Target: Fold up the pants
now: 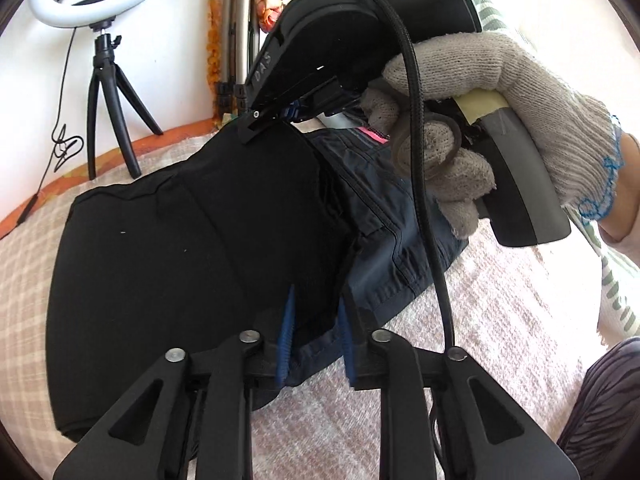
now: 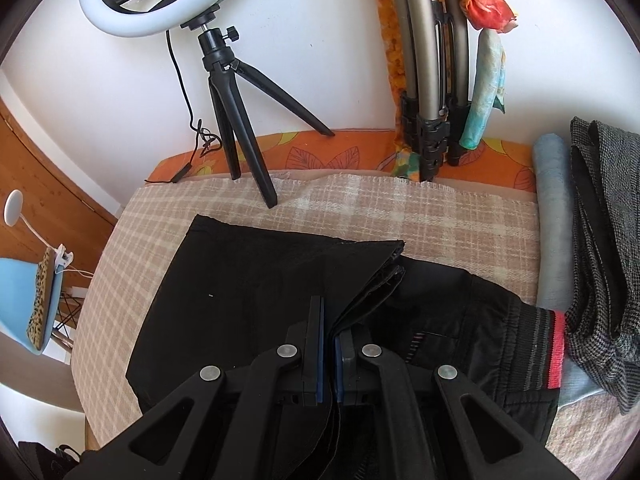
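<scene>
Pinching a folded layer of the black pants (image 2: 256, 292), our right hand-held gripper (image 2: 328, 356) has its blue pads nearly together with the fabric edge between them. From the left wrist view we see that same right hand-held gripper (image 1: 276, 118) at the far edge of the pants, held by our gloved right hand (image 1: 472, 128), with a black cable (image 1: 420, 168) running down across the glove.

Our left hand-held gripper (image 1: 316, 340) stands with its blue-padded fingers apart, straddling the near hem of the pants (image 1: 192, 240); a fold of dark cloth lies between the pads, but we cannot tell whether they press on it.

The pants lie partly folded on the checked blanket (image 2: 440, 216), one leg section doubled over the rest, the striped waistband (image 2: 548, 348) with its pink band to the right of the fold. Beyond the pants stands a ring light (image 2: 160, 0) on a black tripod (image 2: 232, 120). To the right of the pants lie a rolled blue cloth (image 2: 556, 200) and a grey checked garment (image 2: 604, 240), just beside the waistband.
</scene>
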`<state>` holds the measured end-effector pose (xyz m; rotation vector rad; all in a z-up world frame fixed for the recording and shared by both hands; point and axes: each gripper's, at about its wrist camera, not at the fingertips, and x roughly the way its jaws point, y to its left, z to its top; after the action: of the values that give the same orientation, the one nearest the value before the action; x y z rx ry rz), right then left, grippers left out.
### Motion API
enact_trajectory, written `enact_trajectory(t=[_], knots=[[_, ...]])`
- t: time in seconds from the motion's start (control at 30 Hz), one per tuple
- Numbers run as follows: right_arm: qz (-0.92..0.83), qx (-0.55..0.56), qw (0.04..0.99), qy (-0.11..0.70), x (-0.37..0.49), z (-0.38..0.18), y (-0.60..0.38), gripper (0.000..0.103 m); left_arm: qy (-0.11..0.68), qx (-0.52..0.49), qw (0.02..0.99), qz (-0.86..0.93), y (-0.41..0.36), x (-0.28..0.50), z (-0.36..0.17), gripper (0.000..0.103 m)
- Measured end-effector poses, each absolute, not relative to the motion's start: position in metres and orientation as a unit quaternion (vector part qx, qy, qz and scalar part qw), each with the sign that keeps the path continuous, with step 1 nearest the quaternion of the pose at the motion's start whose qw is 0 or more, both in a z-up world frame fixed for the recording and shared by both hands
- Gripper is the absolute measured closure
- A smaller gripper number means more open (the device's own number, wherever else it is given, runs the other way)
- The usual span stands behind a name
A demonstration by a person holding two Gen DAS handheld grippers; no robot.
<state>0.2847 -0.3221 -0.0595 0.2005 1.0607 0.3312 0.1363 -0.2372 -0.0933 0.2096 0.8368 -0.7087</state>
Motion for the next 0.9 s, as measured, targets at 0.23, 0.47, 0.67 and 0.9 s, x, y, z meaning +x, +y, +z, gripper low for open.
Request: enact_trajectory(t=[0.23,0.47,0.67,0.9], knots=[[0.17,0.086,0.843,0.503,0.283,-0.068,-0.34,0.102,0.408,0.069,0.858,-0.303,-0.172,0.123,-0.078,0.074],[0.15,0.096,0.848,0.499,0.278,-0.078,-0.364,0.102,0.424,0.036,0.886,-0.184,-0.099,0.152,-0.082,0.066],[0.108,0.101,0.842,0.519,0.268,-0.1,-0.391,0.102,0.441,0.032,0.885,-0.146,-0.084,0.175,-0.097,0.066],[0.129,0.123,0.873,0.454,0.235,-0.066,-0.395,0.102,0.457,0.022,0.876,-0.15,-0.084,0.181,-0.103,0.063]])
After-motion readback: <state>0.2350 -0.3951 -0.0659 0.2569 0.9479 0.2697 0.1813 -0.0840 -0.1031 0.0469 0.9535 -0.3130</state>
